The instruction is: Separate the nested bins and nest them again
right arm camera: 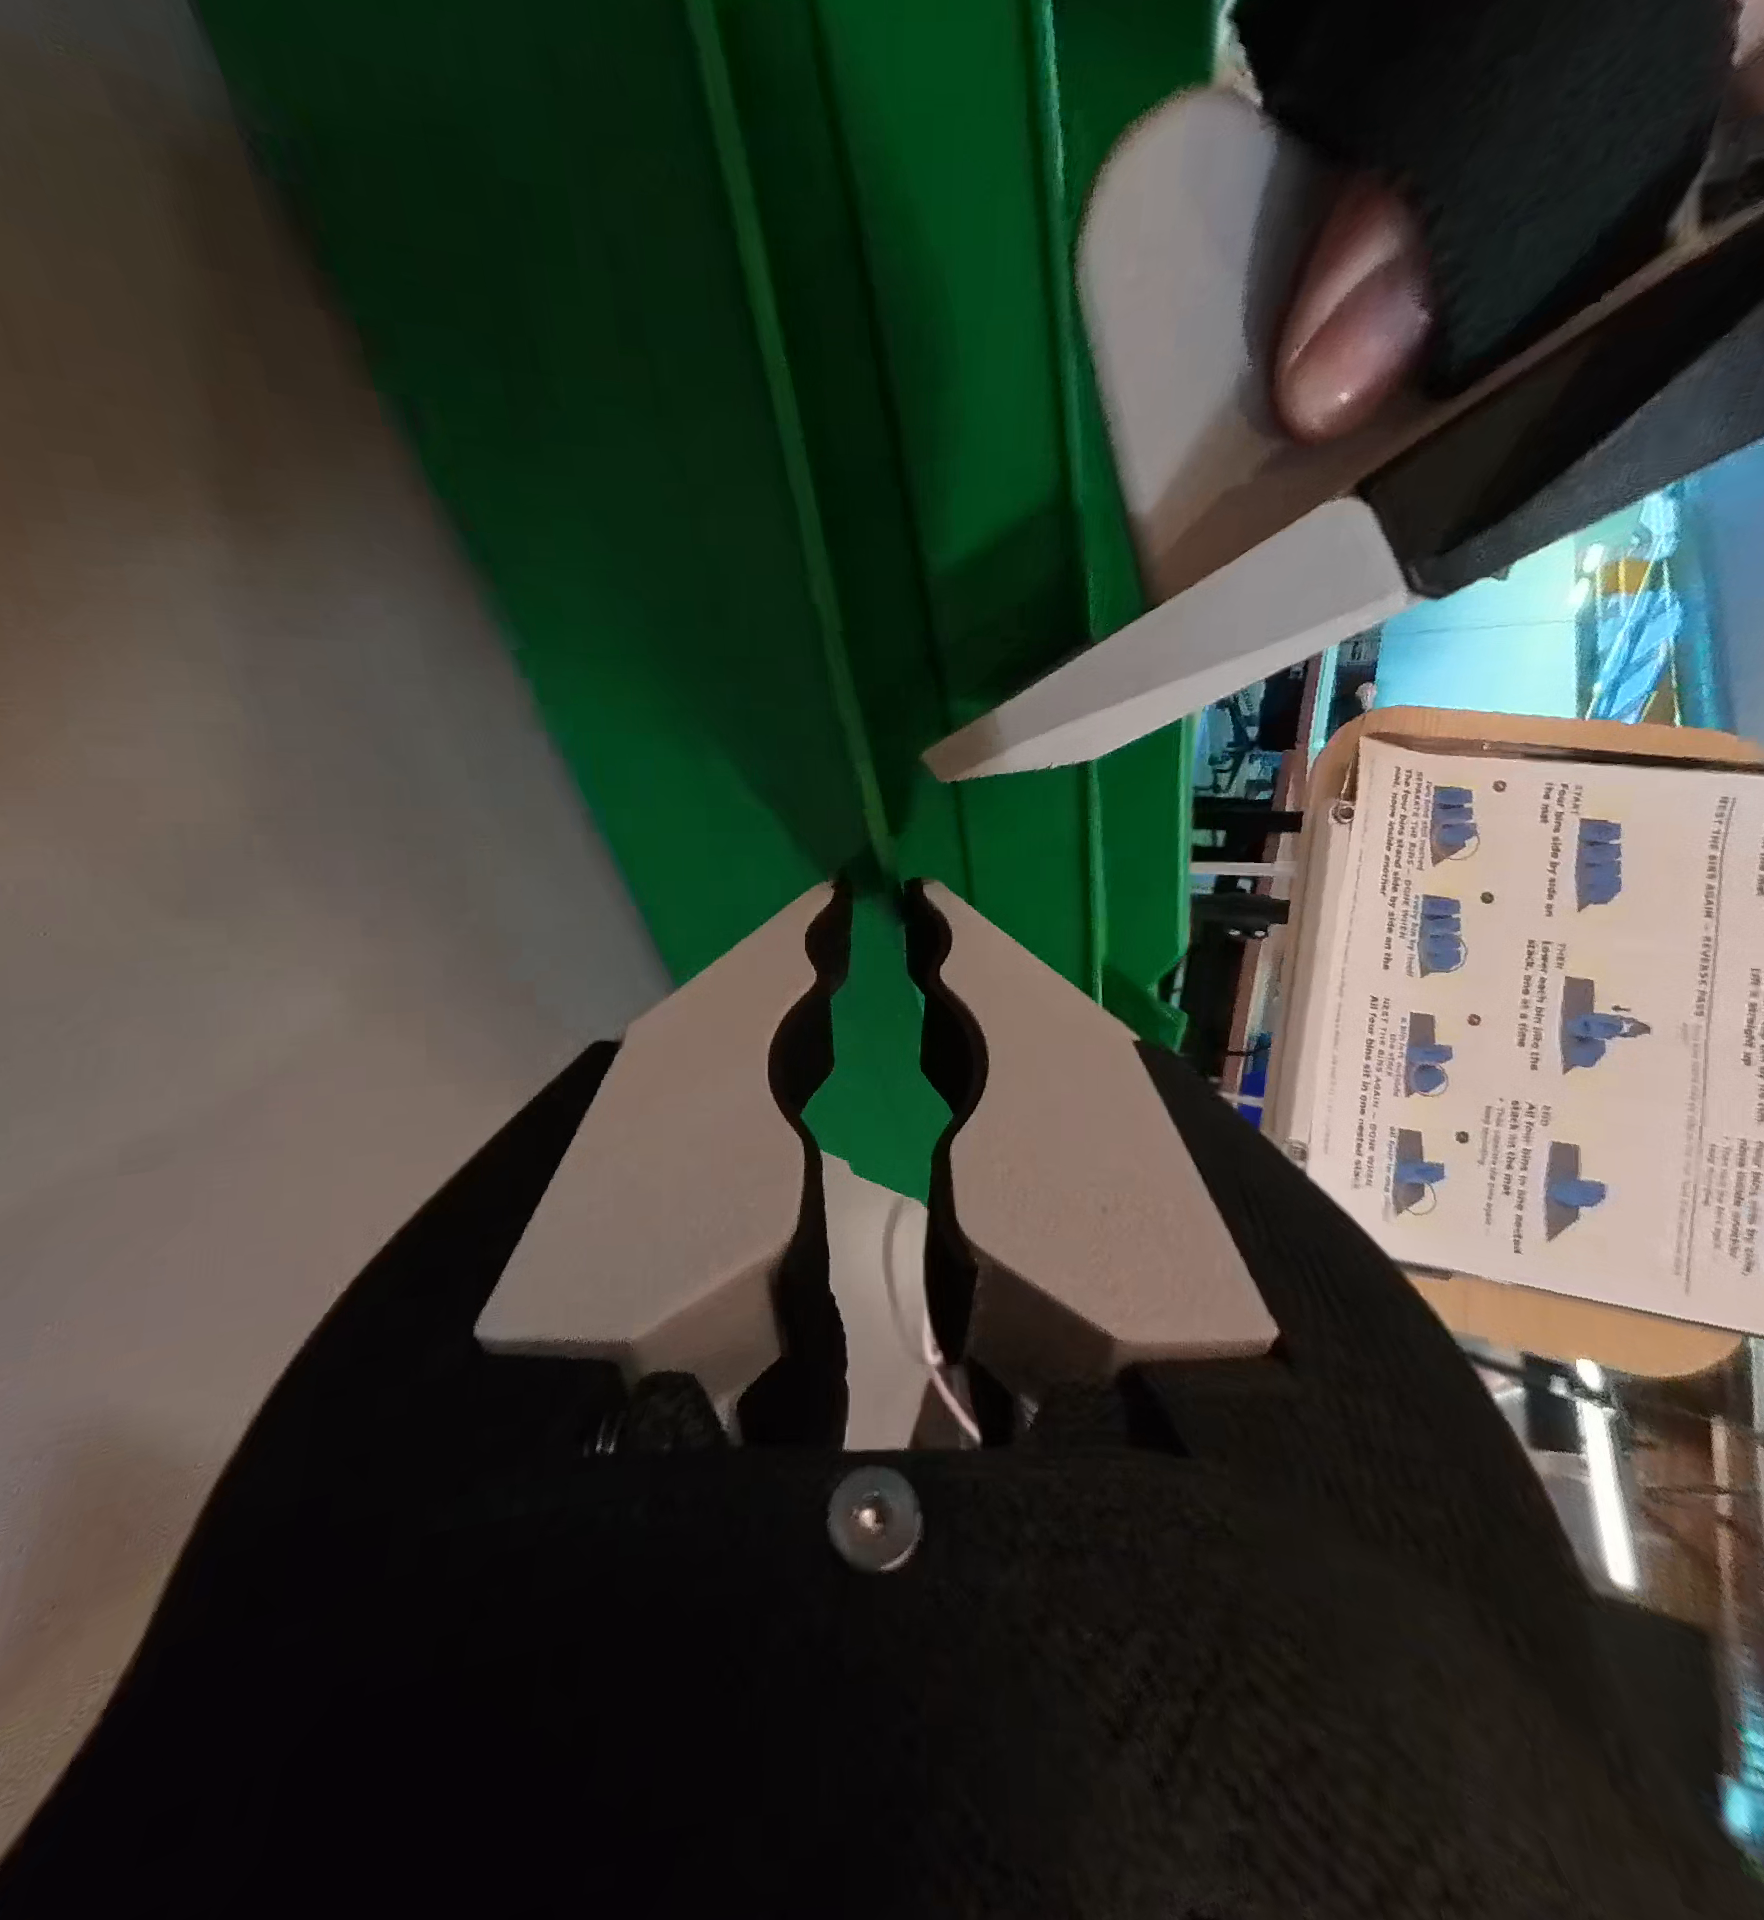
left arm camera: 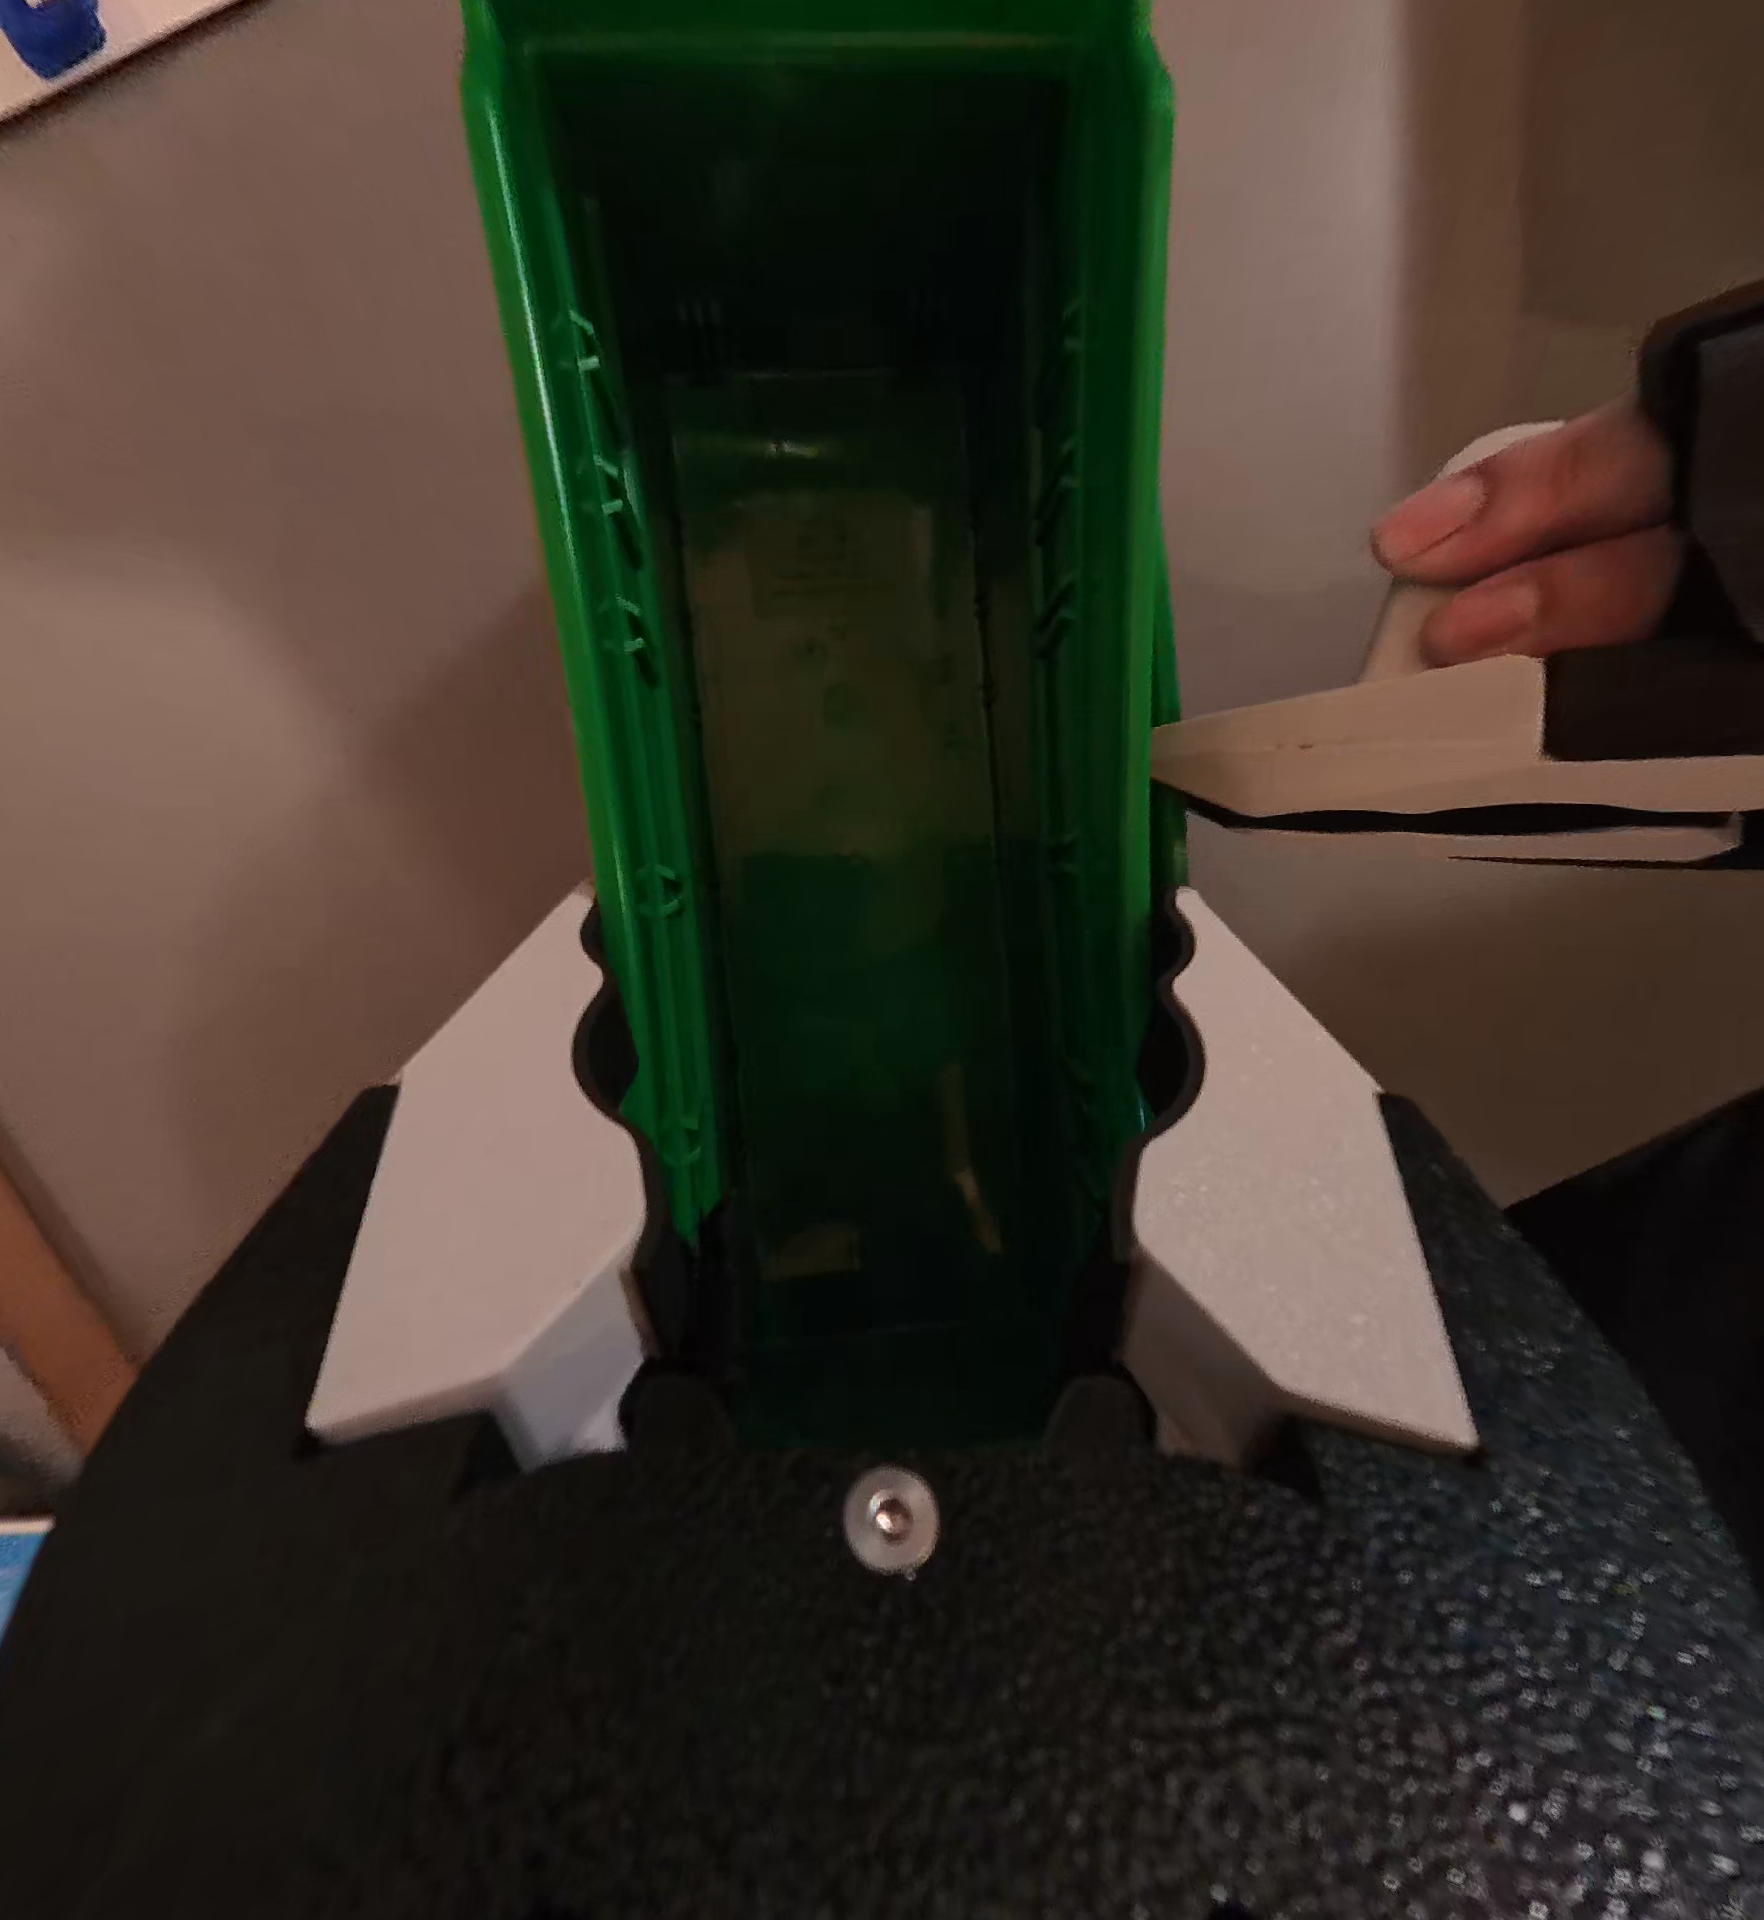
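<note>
Left hand-held gripper (left arm camera: 883, 1049), black-bodied with pale grey fingers, is spread wide and clamped across the width of the green plastic bins (left arm camera: 857, 644), one wavy black pad pressed on each outer side wall. These long, narrow bins sit nested, several thin rims layered along the left edge, and the open dark interior faces the left wrist camera. They are held up in the air in front of a plain beige wall (left arm camera: 182, 623), with open room on the left side.

Right hand-held gripper (right arm camera: 878, 904) comes in from the right in the left wrist view, its pale fingers nearly together, pinching a thin green rim at the bins' right edge. A person's hand (left arm camera: 1522, 540) wraps its handle. In the right wrist view, the left gripper's pointed finger lies against the green wall just above. A printed instruction sheet (right arm camera: 1543, 1018) on a wooden board stands behind, to the right.
</note>
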A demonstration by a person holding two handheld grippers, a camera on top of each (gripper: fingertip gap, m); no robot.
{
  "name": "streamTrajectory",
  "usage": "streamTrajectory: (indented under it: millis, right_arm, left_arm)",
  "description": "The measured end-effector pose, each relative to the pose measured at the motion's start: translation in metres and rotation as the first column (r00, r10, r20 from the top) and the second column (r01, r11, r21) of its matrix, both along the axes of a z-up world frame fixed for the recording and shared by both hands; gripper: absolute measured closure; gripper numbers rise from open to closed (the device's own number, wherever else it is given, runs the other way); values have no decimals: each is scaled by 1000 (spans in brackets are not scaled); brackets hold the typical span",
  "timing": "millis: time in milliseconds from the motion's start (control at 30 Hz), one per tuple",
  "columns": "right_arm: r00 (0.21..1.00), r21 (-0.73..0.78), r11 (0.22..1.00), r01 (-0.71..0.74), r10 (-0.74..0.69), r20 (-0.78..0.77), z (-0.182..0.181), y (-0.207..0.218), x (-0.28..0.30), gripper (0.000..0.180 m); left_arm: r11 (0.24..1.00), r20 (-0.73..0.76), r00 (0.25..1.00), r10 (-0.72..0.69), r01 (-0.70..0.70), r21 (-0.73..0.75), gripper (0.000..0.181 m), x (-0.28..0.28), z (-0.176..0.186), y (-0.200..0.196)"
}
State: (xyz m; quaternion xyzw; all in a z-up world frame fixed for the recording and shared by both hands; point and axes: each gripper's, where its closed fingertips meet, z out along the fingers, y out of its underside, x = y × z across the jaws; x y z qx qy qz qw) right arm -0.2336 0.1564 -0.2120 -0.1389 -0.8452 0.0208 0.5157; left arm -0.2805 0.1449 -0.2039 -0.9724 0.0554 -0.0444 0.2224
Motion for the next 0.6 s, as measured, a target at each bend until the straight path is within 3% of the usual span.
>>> streamTrajectory:
  millis: [100, 233, 300, 433, 500, 600]
  right_arm:
    - [1000, 66, 998, -18, 18, -5, 1, 10, -1, 169]
    - [999, 120, 993, -11, 14, -30, -3, 20, -4, 166]
    - [999, 68, 998, 3, -1, -44, -9, 22, 2, 148]
    - [987, -72, 995, 63, -73, -144, -7, 28, 24, 130]
    - [974, -143, 987, 71, -100, -205, -3, 27, 40, 121]
    - [959, -224, 972, 70, -128, -254, -6, 21, 65, 124]
  left_arm:
    - [996, 74, 993, 93, -91, -20, 74, 2, -6, 4]
    - [982, 44, 984, 170, -165, -93, 60, 6, -9, 8]
    - [980, 117, 977, 181, -169, -102, 47, 14, -1, 14]
    - [972, 176, 958, 227, -213, -95, 32, 9, 19, 24]
    - [964, 153, 957, 247, -226, -140, 30, 7, 16, 23]
    - [954, 123, 959, 255, -229, -192, 36, 9, 10, 23]
